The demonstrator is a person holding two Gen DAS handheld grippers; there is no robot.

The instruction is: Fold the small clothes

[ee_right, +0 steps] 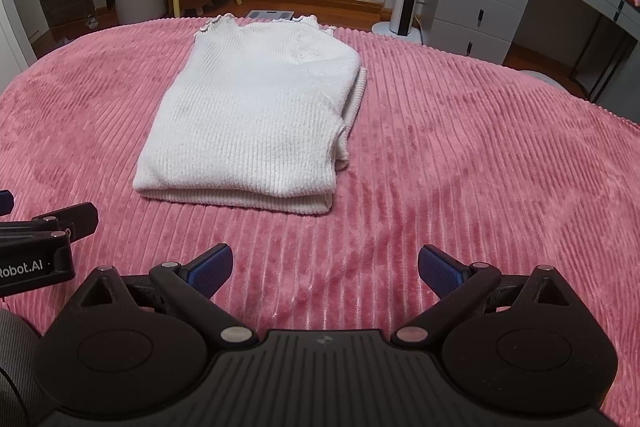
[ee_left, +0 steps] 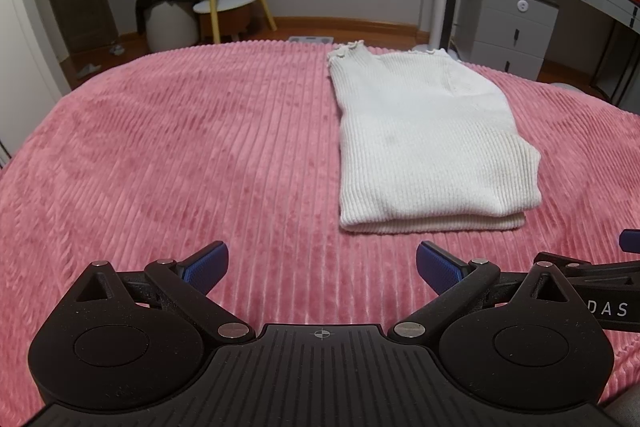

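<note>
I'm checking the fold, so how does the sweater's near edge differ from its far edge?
On the white sweater, the near edge is a thick, smooth doubled fold, while the far edge is thin with frilly ruffled trim. The near edge runs straight; the far edge dips at the neckline. Both rest on the pink blanket.

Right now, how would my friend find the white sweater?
Look at the big pink ribbed blanket covering the bed. The white sweater lies folded in its middle, beyond both open claws. It's the only white knit thing there, with a frilly collar.
</note>
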